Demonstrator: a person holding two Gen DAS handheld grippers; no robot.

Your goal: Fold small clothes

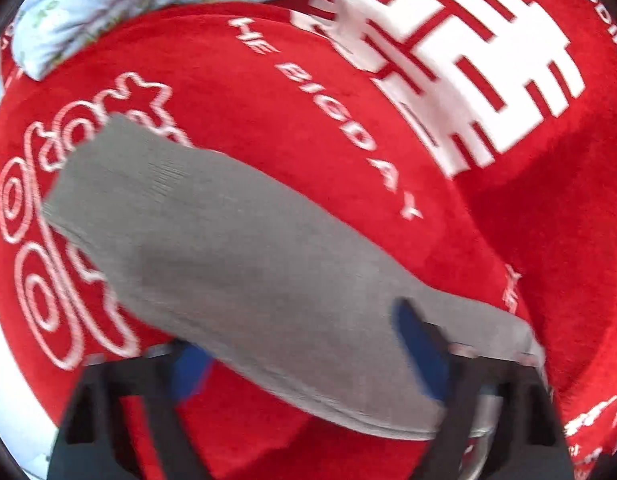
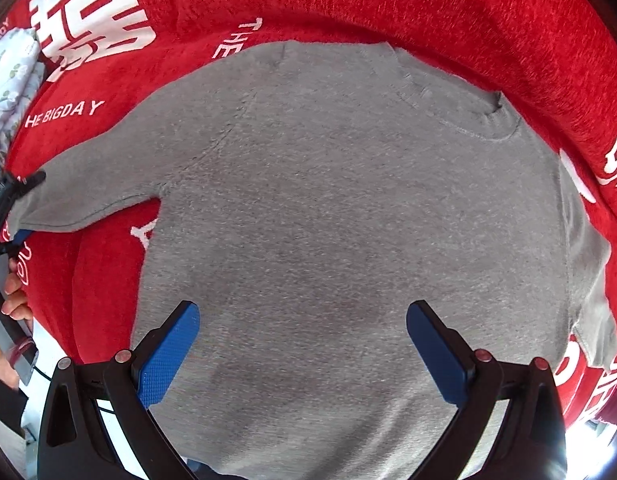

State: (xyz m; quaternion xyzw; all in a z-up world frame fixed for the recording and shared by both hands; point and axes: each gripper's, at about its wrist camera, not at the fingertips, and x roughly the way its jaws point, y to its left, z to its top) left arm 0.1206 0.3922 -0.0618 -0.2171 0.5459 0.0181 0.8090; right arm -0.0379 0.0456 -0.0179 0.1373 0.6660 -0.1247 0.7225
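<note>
A small grey sweater (image 2: 348,208) lies flat, front up, on a red blanket (image 2: 388,4) with white lettering. Its sleeve (image 1: 212,248) runs between the left gripper (image 1: 308,360) fingers, which are partly closed around the cuff, likely to fold it inward; whether they pinch is unclear. The right gripper (image 2: 304,344) hovers over the hem, fingers wide apart, holding nothing.

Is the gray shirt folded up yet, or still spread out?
Mostly spread out. The gray shirt lies flat on the red blanket, neck showing and one sleeve stretched sideways.
</note>
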